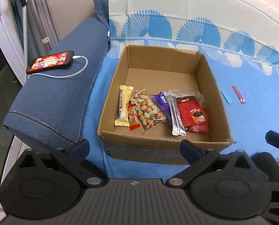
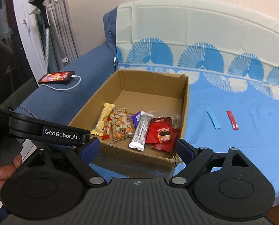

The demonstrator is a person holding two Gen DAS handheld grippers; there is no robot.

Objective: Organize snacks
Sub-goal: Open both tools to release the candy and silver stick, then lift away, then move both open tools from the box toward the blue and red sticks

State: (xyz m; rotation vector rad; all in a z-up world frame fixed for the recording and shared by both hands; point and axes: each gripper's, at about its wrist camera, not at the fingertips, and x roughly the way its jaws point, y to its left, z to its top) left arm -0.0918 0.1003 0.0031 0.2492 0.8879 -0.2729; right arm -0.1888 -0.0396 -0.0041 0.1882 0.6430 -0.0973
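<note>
1. The left gripper (image 1: 134, 147) is seen at the lower centre, jaws spread, nothing between them.
2. The right gripper (image 2: 137, 147) is likewise spread wide and empty.
3. Snack packets (image 1: 158, 110) are laid along the near side of the cardboard box (image 1: 217, 101), mid-frame.
4. A blue stick (image 2: 212, 118) and a red stick (image 2: 232, 120) are left on the blue cloth (image 2: 242, 140), right of the box.
</note>
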